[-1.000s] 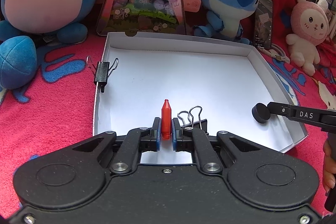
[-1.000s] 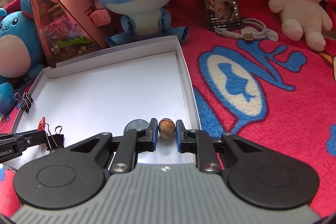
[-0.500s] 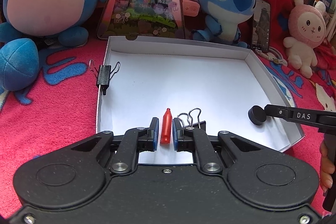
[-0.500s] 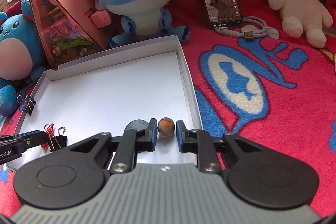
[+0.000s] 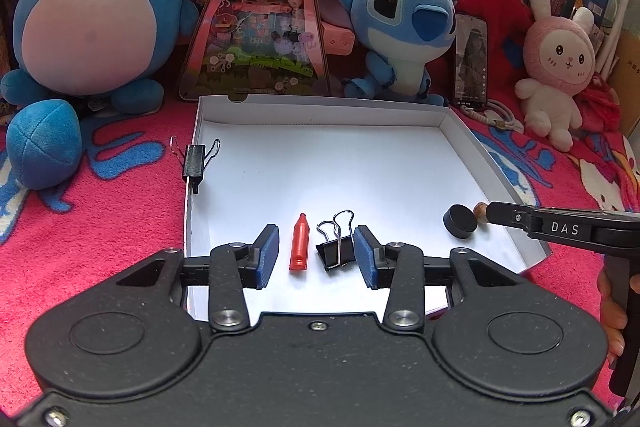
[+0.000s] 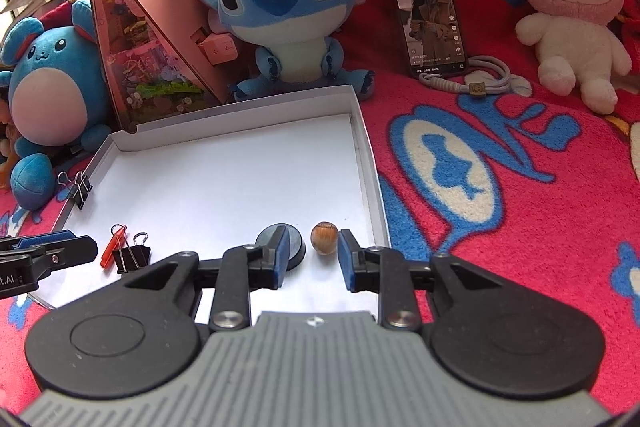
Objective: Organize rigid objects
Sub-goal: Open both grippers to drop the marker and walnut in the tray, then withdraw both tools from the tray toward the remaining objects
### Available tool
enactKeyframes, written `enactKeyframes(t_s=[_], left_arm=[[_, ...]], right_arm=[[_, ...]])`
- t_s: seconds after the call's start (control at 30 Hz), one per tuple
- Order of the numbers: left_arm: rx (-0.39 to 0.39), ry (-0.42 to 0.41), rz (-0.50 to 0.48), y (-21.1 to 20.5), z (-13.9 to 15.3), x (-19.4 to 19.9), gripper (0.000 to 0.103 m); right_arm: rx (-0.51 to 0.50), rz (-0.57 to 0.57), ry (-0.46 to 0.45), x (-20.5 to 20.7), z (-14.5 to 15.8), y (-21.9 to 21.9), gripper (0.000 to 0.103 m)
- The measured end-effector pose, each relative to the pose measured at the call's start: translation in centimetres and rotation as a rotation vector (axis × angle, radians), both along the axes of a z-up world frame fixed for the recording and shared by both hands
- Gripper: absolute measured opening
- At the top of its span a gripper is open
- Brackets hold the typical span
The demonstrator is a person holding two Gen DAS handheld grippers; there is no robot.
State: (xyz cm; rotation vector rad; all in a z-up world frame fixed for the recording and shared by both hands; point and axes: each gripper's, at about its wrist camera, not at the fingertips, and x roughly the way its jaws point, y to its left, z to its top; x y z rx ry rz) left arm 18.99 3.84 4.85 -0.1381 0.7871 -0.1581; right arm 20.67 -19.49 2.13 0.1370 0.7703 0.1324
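A white shallow box (image 5: 320, 111) (image 6: 360, 131) lies on the red blanket. In the left wrist view my left gripper (image 5: 316, 253) is open, with a red bottle-shaped piece (image 5: 300, 242) and a black binder clip (image 5: 338, 247) lying on the box floor between its fingers. In the right wrist view my right gripper (image 6: 312, 259) is open around a brown wooden ball (image 6: 324, 237), next to a black round disc (image 6: 298, 247) (image 5: 460, 221). A second binder clip (image 5: 196, 161) (image 6: 78, 189) is clipped on the box's left wall.
Plush toys stand behind the box: a blue round one (image 5: 88, 23), a blue Stitch (image 6: 284, 15) and a pink rabbit (image 6: 572, 7). A pink triangular dollhouse (image 5: 256, 23), a phone (image 6: 434, 15) and a coiled cable (image 6: 476, 79) lie at the back.
Both grippers have opened. The red piece has left my left gripper and the wooden ball my right; both now rest on the box floor. Both grippers pulled back slightly.
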Motion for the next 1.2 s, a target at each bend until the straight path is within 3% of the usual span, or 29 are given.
enactKeyframes(t_s=[0.13,0.53,0.8,1.2], left_arm=[[0.005,-0.02,-0.002,-0.1,0.4,-1.0,0.045],[-0.006,-0.058,-0.038,-1.2,1.0,-5.0,0.06],[-0.018,-0.072,-0.048,-1.7,0.8,-7.4,0.082],[-0.016,-0.078,-0.04,-2.2,-0.4,-10.7,0.085]], right_arm=[[-0.001,0.018,-0.021,-0.8,0.3,0.1,0.05],[-0.042,0.095,-0.125,-4.7,1.3,0.9,0.078],[-0.04,0.106,-0.151,-6.8,1.1,0.8,0.088],[-0.082,0.144,-0.212,-9.9,0.6,1.1,0.102]])
